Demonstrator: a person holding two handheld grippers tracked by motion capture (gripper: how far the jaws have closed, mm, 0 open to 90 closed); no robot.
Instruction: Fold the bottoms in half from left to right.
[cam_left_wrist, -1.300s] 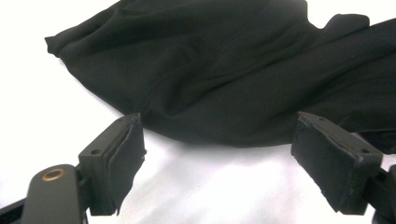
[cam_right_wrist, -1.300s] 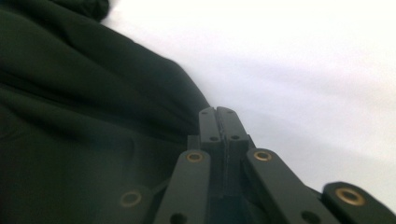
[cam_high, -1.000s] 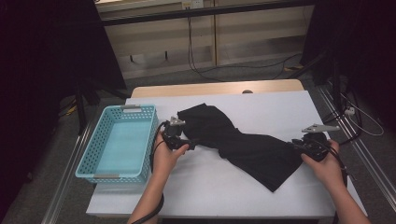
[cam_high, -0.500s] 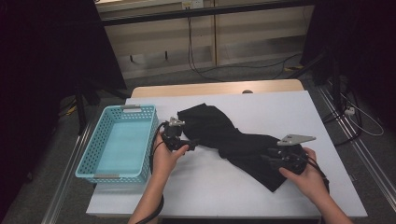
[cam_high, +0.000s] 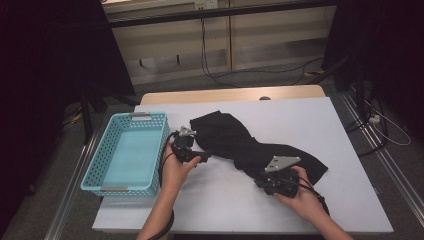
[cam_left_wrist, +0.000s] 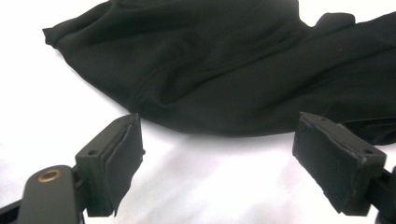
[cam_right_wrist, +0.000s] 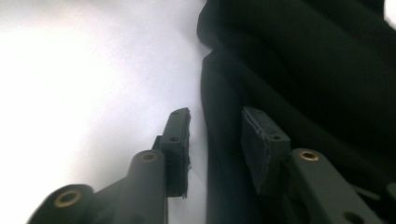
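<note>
Two grippers worked a black cloth spread across the white table. Left gripper stood wide open just short of its edge, holding nothing. Right gripper, jaws just narrowing, straddled the cloth's edge without clamping it.

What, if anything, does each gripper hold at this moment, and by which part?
Nothing is held. The left gripper stands wide open short of the black cloth. The right gripper has just been closing with the cloth's edge between its jaws, not yet pinched.
</note>
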